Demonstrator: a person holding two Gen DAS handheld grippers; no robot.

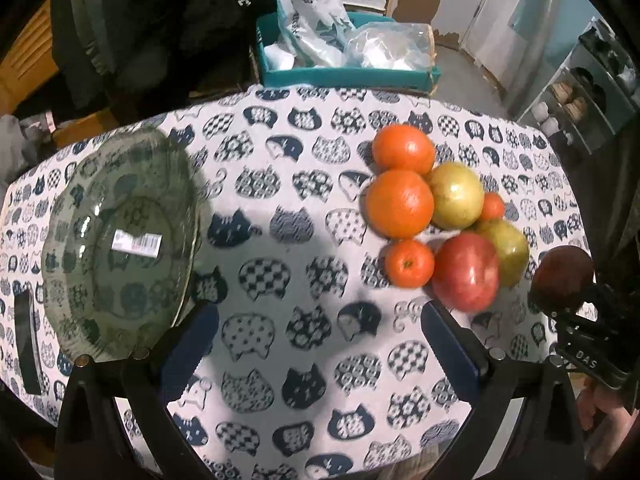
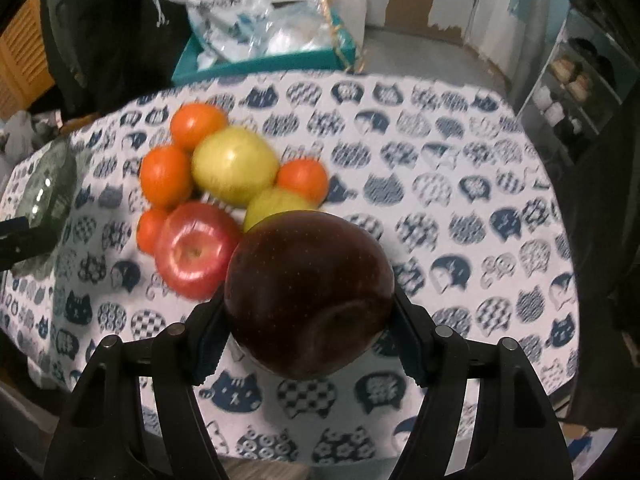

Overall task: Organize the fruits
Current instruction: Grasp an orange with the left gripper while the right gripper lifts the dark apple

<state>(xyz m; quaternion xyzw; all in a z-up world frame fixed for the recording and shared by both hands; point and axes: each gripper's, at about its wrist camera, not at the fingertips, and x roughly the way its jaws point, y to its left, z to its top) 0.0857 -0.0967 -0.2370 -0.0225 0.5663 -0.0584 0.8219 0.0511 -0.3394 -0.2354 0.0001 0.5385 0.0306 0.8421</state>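
Observation:
My right gripper (image 2: 310,312) is shut on a dark red apple (image 2: 308,292), lifted off the cat-print tablecloth (image 2: 460,184). Behind it lies a pile of fruit: a bright red apple (image 2: 192,252), two yellow-green apples (image 2: 234,166) and several oranges (image 2: 166,176). In the left wrist view the same pile (image 1: 440,216) sits at the right, with the held dark apple (image 1: 562,276) and the right gripper (image 1: 576,300) at the far right edge. My left gripper (image 1: 316,344) stands open over bare cloth. A green glass plate (image 1: 120,240) lies at the left, beside its left finger.
A teal tray (image 1: 344,74) with plastic bags stands past the table's far edge. A dark flat object (image 1: 28,344) lies at the left edge by the plate. Shelving (image 1: 576,96) is at the right. A hand (image 1: 608,420) shows at the lower right.

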